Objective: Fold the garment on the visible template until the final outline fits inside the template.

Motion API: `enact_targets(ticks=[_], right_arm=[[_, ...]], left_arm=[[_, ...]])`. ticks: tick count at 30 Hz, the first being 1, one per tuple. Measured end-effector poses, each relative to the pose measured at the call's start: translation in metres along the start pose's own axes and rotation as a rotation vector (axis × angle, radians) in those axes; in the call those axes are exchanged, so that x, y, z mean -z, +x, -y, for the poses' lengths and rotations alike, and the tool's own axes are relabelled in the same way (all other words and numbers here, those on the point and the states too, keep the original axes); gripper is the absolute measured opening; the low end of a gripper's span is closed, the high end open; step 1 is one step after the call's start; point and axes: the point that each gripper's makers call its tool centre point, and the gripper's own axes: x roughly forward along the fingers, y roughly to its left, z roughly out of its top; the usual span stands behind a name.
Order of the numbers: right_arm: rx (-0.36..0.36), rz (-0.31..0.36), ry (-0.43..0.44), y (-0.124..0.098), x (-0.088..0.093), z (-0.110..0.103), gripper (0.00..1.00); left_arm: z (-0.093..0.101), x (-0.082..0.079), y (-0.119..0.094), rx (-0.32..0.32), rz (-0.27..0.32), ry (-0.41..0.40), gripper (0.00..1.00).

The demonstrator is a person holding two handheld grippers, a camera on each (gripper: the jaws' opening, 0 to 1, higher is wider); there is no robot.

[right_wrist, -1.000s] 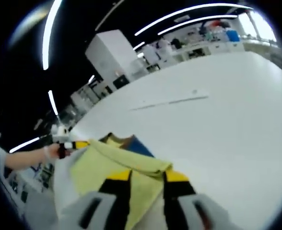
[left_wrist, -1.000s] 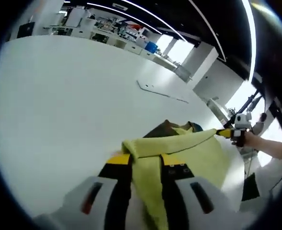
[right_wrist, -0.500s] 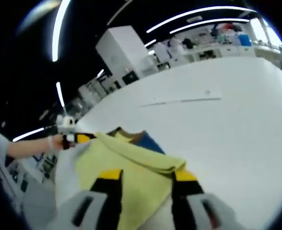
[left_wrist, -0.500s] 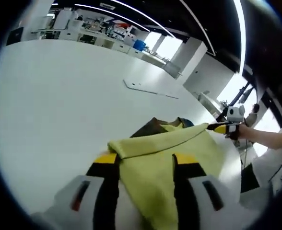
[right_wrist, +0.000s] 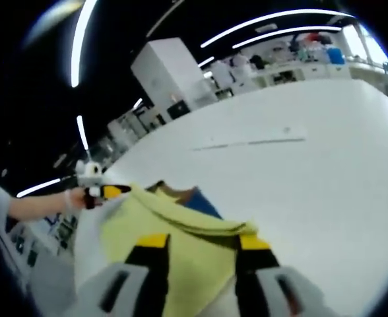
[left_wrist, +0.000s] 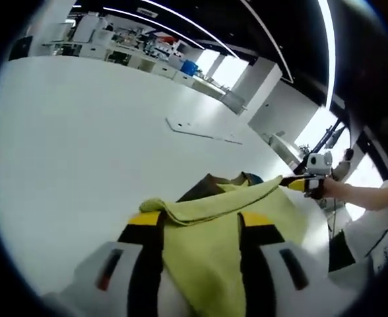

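Both jaw pairs grip yellow garment (left_wrist: 214,231) | left hand-held gripper (left_wrist: 200,221), right hand-held gripper (right_wrist: 197,241) pinch its folded edge

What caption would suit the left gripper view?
Both grippers, left and right, hold a yellow garment over a white table.

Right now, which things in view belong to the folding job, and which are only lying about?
For the job:
- garment, yellow-green, with brown and blue parts behind it
- left gripper, shut on the garment
- right gripper, shut on the garment
- white table

Lying about:
- flat white strip far off on the table
- benches and clutter at the back
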Motion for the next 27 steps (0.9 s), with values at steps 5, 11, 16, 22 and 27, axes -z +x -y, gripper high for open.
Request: enact_targets(ticks=[5,11,16,22,27], right_arm=[[0.015,0.005,-0.001,0.002,-0.003,0.003,0.36],[0.018,0.014,0.003,0.001,-0.006,0.005,0.36],[0.025,0.01,-0.01,-0.003,-0.005,0.003,0.36],[0.025,0.019,-0.002,-0.01,-0.003,-0.003,0.36],[0.028,0.026,-0.001,-0.02,0.002,-0.008,0.36]], left_arm=[[-0.002,-0.004,0.003,-0.011,0.015,0.0,0.45],[-0.002,-0.007,0.004,-0.015,0.024,0.01,0.49],[-0.002,-0.005,0.0,-0.02,0.015,0.022,0.5],[0.003,-0.001,-0.014,-0.013,0.002,0.039,0.49],[0.012,0.01,-0.03,-0.004,-0.009,0.048,0.5]])
